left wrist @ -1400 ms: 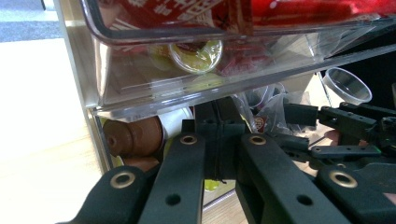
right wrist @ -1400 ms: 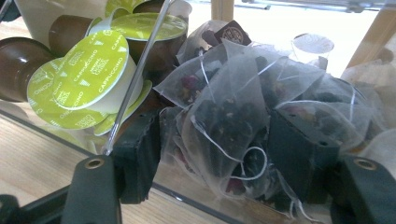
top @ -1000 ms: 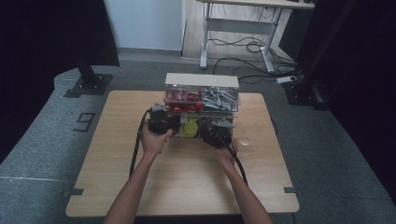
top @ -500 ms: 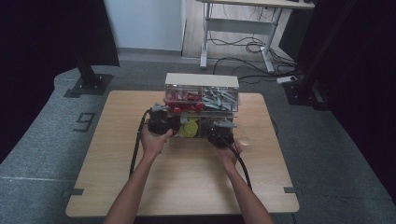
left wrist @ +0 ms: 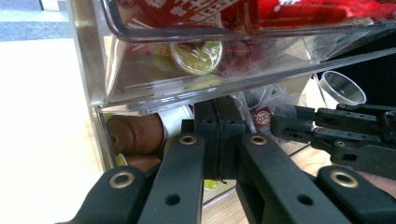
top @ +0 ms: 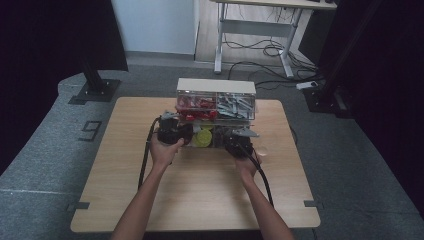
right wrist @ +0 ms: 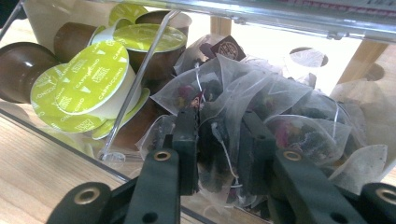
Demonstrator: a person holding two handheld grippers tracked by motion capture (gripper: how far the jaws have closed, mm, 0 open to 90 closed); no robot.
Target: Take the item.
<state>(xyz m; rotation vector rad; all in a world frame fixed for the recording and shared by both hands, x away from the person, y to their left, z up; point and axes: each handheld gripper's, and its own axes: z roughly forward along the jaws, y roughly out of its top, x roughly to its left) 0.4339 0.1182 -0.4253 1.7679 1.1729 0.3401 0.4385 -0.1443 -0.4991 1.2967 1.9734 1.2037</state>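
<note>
My right tool [right wrist: 217, 140] has just clenched on a translucent mesh tea bag [right wrist: 219, 154] in the clear acrylic drawer [right wrist: 56, 128] on the desk [top: 200, 195]. Light, soft, tears easily; pinch bunched mesh. Left tool [left wrist: 218, 140] clenched, empty.

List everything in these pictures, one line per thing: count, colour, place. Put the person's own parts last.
table: one, light wood, centre of the high view.
organiser: one, clear with a beige top, far middle of the table.
capsules: several, brown with green lids, lower left compartment.
tea bags: a heap, translucent mesh, lower right compartment.
red packets: several, upper left drawer.
clear cup: one, beside the organiser.
desk: one, white-legged, background.
left tool: black, jaws shut at the lower drawer's front.
right tool: black, jaws just closing, shut on a tea bag.
</note>
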